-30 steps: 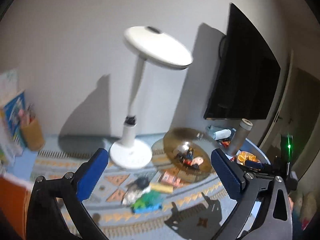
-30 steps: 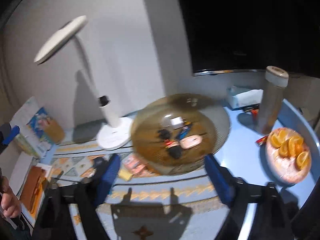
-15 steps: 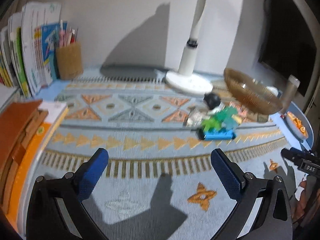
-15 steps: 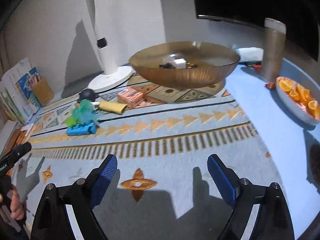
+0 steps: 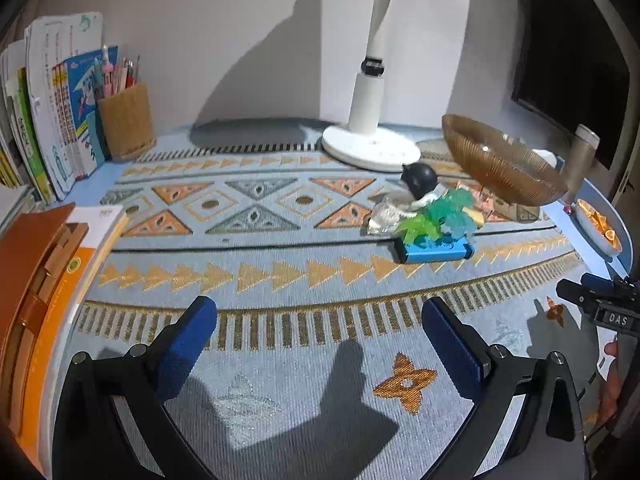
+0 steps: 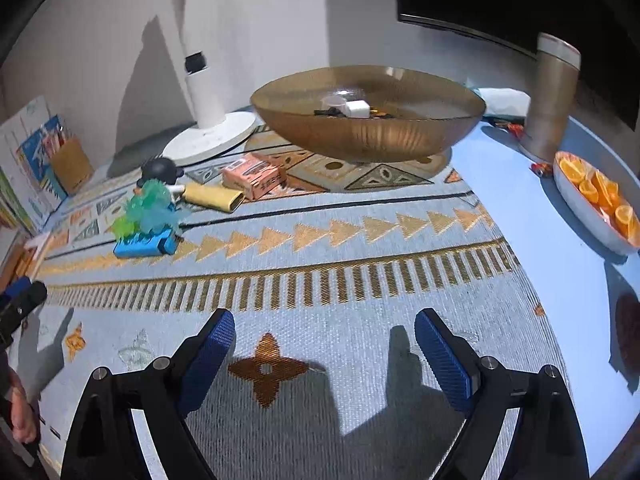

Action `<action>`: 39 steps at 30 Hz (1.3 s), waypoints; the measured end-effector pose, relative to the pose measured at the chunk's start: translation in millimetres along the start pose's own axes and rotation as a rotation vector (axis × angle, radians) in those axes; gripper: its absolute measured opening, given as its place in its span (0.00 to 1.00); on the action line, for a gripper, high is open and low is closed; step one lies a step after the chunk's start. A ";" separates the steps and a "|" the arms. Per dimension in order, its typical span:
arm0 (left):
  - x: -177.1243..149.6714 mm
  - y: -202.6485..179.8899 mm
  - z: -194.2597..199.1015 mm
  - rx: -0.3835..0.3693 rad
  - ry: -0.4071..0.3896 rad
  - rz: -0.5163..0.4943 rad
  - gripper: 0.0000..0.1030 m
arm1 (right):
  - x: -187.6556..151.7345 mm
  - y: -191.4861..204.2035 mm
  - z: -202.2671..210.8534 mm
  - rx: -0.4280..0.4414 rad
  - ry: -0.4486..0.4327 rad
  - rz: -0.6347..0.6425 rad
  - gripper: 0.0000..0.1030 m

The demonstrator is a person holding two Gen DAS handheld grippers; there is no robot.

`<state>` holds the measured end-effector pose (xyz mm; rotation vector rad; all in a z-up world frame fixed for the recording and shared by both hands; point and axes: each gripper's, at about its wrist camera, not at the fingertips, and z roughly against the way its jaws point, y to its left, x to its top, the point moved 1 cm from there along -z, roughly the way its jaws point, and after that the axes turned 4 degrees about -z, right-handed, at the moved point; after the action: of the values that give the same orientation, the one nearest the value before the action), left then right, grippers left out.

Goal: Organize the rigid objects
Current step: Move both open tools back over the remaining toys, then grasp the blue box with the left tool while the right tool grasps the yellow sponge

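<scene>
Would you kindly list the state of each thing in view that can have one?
Left gripper: jaws open, empty.
Right gripper: jaws open, empty.
Bowl: upright, a few small items inside.
Pink box: lying on the mat, outside the bowl.
Blue case: lying flat, green toy against it.
Tumbler: upright, lid on.
Plate: holds orange slices.

A wide amber ribbed bowl (image 6: 368, 116) stands upright at the far side of the patterned mat and holds a few small items, among them a white block. Near its left, loose on the mat: a pink box (image 6: 255, 174), a yellow tube (image 6: 212, 197) lying flat, a black round figure (image 6: 159, 169), and a blue-based green toy (image 6: 146, 226).
</scene>
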<state>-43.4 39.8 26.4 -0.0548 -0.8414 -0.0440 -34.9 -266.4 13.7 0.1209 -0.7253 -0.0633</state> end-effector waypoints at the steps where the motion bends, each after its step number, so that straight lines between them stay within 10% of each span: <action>1: 0.9 -1.7 -3.3 0.000 0.026 -0.003 0.99 | 0.1 -0.8 -0.4 0.003 0.002 -0.002 0.88; 8: 29.2 -53.1 -27.1 -0.105 0.118 0.002 0.99 | 3.1 -15.9 -13.8 0.045 0.077 -0.081 0.88; 16: 55.1 -121.1 -112.0 0.101 0.225 -0.093 0.99 | 2.7 -20.0 -10.9 0.069 0.069 -0.110 0.88; 29: 27.6 20.4 -55.9 0.077 0.263 0.116 0.96 | 54.6 31.2 -30.0 0.256 0.160 0.050 0.88; 33: 32.1 17.0 -56.8 -0.001 0.249 0.147 0.96 | 68.4 64.8 -59.3 0.278 0.163 0.195 0.44; 39: 46.0 -23.2 -81.0 0.039 0.221 0.043 0.82 | 77.3 90.1 -69.7 0.253 0.084 0.357 0.39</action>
<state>46.0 10.5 7.5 -0.0308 -0.6198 0.0072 70.6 -178.7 24.8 0.2328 -0.6597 0.3735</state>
